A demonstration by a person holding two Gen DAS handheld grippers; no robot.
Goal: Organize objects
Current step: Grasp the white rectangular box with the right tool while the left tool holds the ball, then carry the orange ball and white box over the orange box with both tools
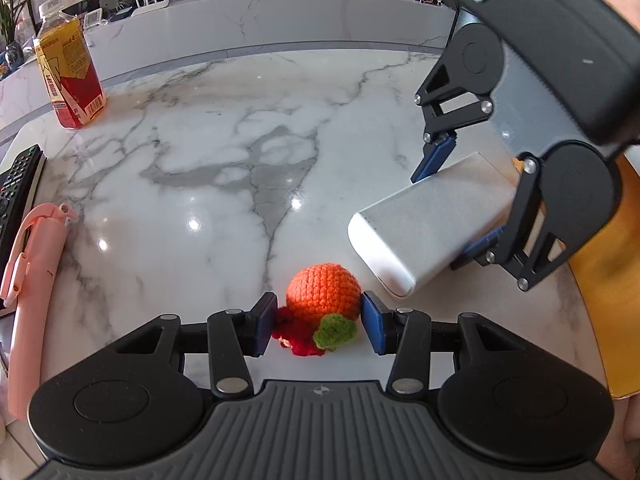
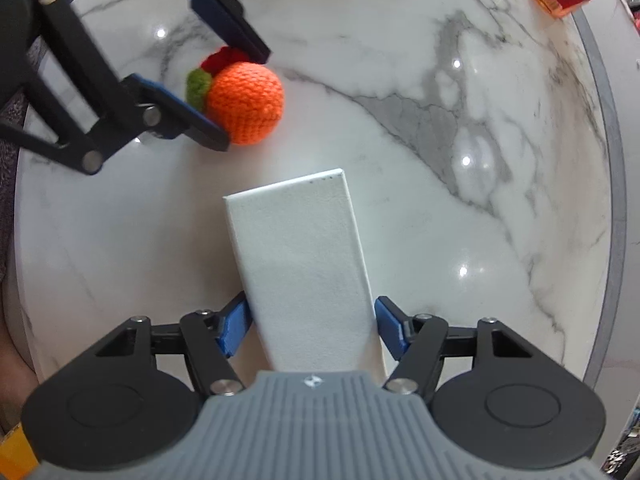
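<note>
- Marble tabletop point(image 1: 240, 152), glossy and white-veined, carries everything; a tea bottle point(image 1: 70, 76) stands at its far left, and a pink selfie stick point(image 1: 32, 280) and a black remote point(image 1: 18, 188) lie at its left edge.
- Left gripper point(image 1: 318, 322) has its jaws around a crocheted orange toy point(image 1: 324, 292) that rests on the marble; the pads sit at its sides, but I cannot tell whether they press.
- That toy is soft and round, so a light pinch could let it squirm out.
- Right gripper point(image 2: 310, 326) straddles a silver power bank point(image 2: 300, 256), jaws parted; the right-hand pad stands clear, and the left one is close or touching.
- Its smooth casing looks slippery and one end appears tilted up, so an off-centre close could skid or twist it.
- Both grippers work near each other, so a careless lift risks a collision.
</note>
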